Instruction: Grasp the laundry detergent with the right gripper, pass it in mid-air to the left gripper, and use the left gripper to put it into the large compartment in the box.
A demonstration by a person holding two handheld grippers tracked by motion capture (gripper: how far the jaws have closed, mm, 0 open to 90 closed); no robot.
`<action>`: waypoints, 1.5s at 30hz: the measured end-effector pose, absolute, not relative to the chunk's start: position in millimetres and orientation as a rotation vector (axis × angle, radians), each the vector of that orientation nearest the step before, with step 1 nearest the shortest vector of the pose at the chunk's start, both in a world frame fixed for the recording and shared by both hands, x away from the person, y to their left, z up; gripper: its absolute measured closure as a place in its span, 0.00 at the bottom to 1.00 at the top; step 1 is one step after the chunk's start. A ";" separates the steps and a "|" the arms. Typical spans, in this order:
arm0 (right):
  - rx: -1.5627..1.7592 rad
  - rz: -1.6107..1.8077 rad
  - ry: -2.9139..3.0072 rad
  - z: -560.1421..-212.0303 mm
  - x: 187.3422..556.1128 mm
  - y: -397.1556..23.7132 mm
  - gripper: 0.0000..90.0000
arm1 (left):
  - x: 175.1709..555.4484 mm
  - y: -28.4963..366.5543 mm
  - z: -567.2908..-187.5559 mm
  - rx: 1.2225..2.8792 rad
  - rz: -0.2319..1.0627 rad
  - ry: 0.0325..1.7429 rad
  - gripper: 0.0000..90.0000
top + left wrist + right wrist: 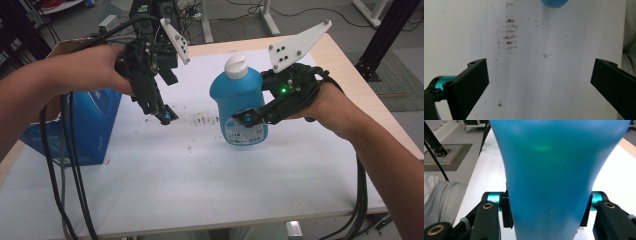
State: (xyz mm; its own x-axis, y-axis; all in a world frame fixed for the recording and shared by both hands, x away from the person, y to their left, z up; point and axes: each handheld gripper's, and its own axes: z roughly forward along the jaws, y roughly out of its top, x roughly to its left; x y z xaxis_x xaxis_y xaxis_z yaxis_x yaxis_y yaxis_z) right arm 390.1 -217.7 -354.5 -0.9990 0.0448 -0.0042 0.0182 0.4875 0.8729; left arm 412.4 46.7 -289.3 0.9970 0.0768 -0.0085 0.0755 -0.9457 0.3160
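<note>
A blue bottle (239, 100) with a white cap stands upright near the middle of the white table sheet (200, 185). My right gripper (245, 114) comes in from the right and is shut on the bottle's lower body. In the right gripper view the blue bottle (549, 170) sits between the jaws of the right gripper (546, 212), both pads pressed on its sides. Whether its base touches the sheet I cannot tell. My left gripper (169, 97) hangs left of the bottle, pointing down. In its own view the left gripper (539, 82) is wide open over bare sheet, with the bottle's edge (554, 3) at the top.
A blue box (87, 125) stands at the table's left edge, with a cardboard box behind it. Brown stains (202, 120) mark the sheet between the grippers. Thick cables (70, 175) hang from the left hand. A black frame post (385, 35) rises beyond the far right corner.
</note>
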 end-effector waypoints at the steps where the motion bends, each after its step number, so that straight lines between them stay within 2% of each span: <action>1: 0.055 1.574 2.688 -354.9 390.1 -216.2 0.52 | 411.8 46.2 -288.4 2.816 -0.001 0.112 0.02; 15: 0.032 1.598 2.689 -355.5 391.6 -196.2 0.52 | 403.4 32.7 -274.6 2.822 -0.022 0.037 0.02; 45: 0.045 1.646 2.689 -362.6 392.3 -164.2 0.52 | 400.4 6.7 -261.7 2.809 -0.030 -0.014 0.02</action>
